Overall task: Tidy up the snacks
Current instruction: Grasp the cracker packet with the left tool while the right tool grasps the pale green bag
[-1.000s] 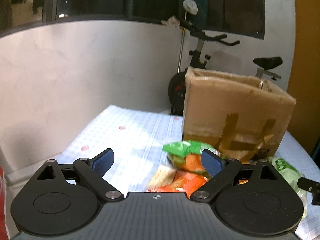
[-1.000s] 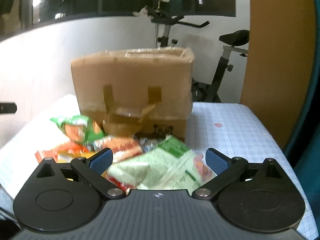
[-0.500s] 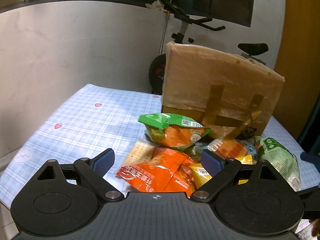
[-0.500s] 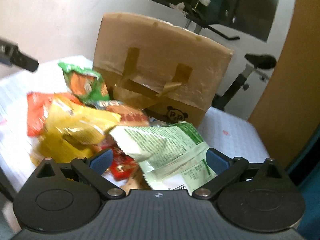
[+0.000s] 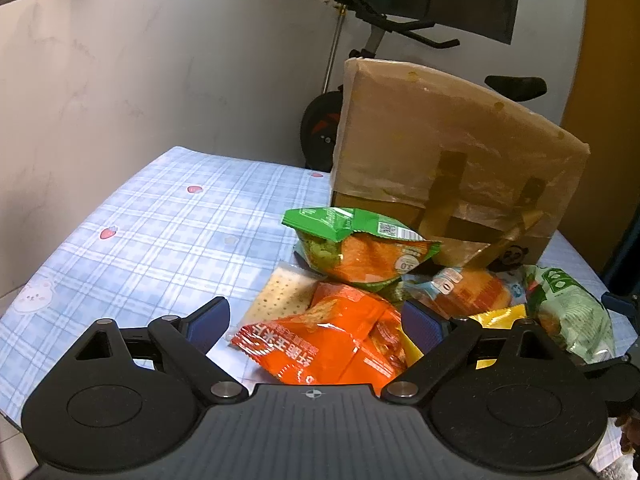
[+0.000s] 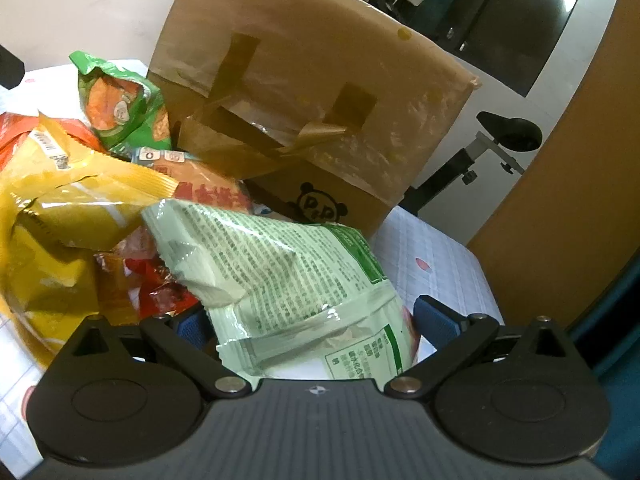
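A pile of snack packets lies on the blue checked tablecloth [image 5: 168, 232] in front of a taped cardboard box [image 5: 448, 160]. My left gripper [image 5: 316, 322] is open, its jaws on either side of an orange packet [image 5: 332, 344]; a green-and-orange bag [image 5: 360, 248] and a cracker pack [image 5: 280, 296] lie behind it. My right gripper [image 6: 314, 322] is open, with a pale green packet [image 6: 288, 280] lying between its jaws. A yellow bag [image 6: 60, 216] sits to its left, red wrappers [image 6: 160, 284] under it. The box also shows in the right wrist view [image 6: 304, 92].
An exercise bike [image 5: 360, 80] stands behind the table by a white wall [image 5: 160, 80]. An orange-brown panel [image 6: 580, 180] is at the right. The table's right edge [image 6: 472, 280] is close to the green packet.
Both grippers have moved forward and down toward the snack pile. The orange packet now sits between my left jaws, the pale green packet between my right jaws. Both stayed open.
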`<state>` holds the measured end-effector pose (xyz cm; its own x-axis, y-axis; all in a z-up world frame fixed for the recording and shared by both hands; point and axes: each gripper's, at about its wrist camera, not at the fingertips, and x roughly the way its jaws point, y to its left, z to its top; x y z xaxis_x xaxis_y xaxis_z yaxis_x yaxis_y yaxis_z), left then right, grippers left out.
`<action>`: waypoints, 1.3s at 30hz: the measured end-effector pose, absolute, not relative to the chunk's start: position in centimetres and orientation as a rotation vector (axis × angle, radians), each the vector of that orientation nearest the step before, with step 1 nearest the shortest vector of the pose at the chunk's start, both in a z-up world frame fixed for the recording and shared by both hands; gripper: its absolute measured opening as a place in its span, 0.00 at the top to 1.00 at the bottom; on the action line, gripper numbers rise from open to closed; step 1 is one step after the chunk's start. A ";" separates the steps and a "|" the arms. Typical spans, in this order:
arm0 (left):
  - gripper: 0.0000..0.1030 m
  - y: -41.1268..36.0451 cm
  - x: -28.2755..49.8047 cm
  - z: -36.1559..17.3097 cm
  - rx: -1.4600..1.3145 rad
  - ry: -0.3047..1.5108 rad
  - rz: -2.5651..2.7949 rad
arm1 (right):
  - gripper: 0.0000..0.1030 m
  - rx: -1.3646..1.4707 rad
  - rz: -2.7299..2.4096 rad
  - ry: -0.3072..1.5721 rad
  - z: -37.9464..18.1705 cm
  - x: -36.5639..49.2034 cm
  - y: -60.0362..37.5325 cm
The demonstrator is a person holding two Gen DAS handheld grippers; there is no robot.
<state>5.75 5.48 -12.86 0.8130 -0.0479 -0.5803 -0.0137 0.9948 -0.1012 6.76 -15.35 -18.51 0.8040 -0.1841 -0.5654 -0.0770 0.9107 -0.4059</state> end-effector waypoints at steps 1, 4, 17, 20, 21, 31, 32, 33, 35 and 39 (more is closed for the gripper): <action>0.09 5.6 5.9 -12.9 -0.104 0.621 -0.017 | 0.02 -0.428 -0.057 0.637 -18.5 6.8 -15.4; 0.09 5.9 6.5 -13.1 -0.109 0.628 -0.010 | 0.07 -0.416 -0.041 0.631 -18.5 6.8 -15.6; 0.32 10.1 11.5 -14.1 -0.122 0.664 0.034 | 0.19 -0.357 -0.022 0.615 -17.8 6.3 -16.1; 0.40 10.9 13.9 -15.4 -0.093 0.717 0.009 | 0.19 -0.358 -0.023 0.614 -17.9 6.2 -16.0; 0.41 11.0 14.7 -15.9 -0.079 0.741 -0.013 | 0.19 -0.356 -0.023 0.614 -17.9 6.2 -16.0; 0.40 8.9 16.8 -18.7 0.004 0.816 -0.158 | 0.20 -0.329 -0.023 0.626 -17.7 6.4 -16.3; 0.40 8.8 16.9 -18.7 -0.001 0.825 -0.163 | 0.20 -0.331 -0.023 0.626 -17.7 6.4 -16.3; 0.40 8.7 17.0 -18.8 0.006 0.827 -0.174 | 0.20 -0.331 -0.023 0.627 -17.7 6.4 -16.3; 0.40 8.6 16.9 -18.9 0.030 0.837 -0.191 | 0.20 -0.328 -0.023 0.629 -17.6 6.4 -16.3; 0.38 8.3 17.1 -20.2 0.074 0.851 -0.181 | 0.20 -0.323 -0.025 0.631 -17.6 6.4 -16.2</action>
